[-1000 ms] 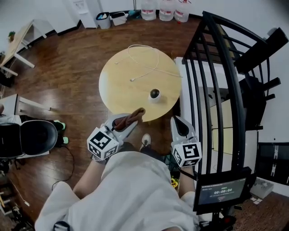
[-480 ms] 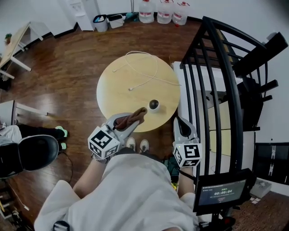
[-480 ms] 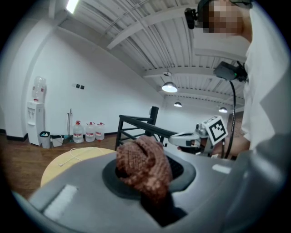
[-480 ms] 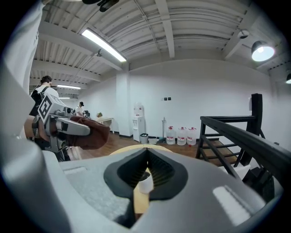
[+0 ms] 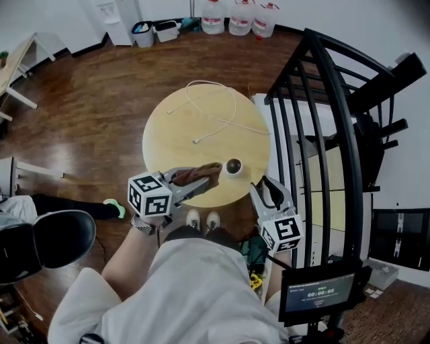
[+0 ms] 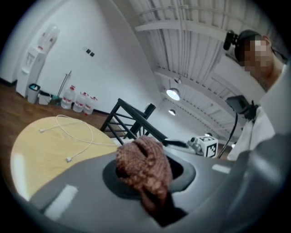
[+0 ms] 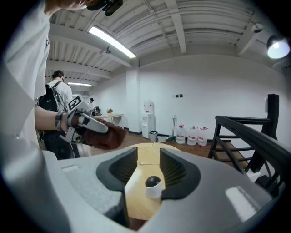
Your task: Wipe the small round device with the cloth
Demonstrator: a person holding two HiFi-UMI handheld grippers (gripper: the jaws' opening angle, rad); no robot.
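Observation:
The small round device point(image 5: 233, 166), white with a dark dome, stands near the front right edge of the round wooden table point(image 5: 181, 127). My left gripper point(image 5: 203, 179) is shut on a brown cloth point(image 5: 199, 174), which hangs over the table edge just left of the device. In the left gripper view the bunched cloth point(image 6: 143, 166) fills the jaws. My right gripper point(image 5: 267, 189) hovers off the table's front right edge, its jaws opening. In the right gripper view the device point(image 7: 153, 185) shows in the gap ahead, and no pad touches it.
A white cable point(image 5: 216, 111) loops across the far half of the table. A black stair railing point(image 5: 322, 127) rises close on the right. Water bottles point(image 5: 232, 17) line the far wall. An office chair point(image 5: 40, 235) stands at the left, and a timer screen point(image 5: 322, 293) at the lower right.
The left gripper has carried the cloth right, toward the device. The right gripper's jaws have parted and it has edged closer to the table.

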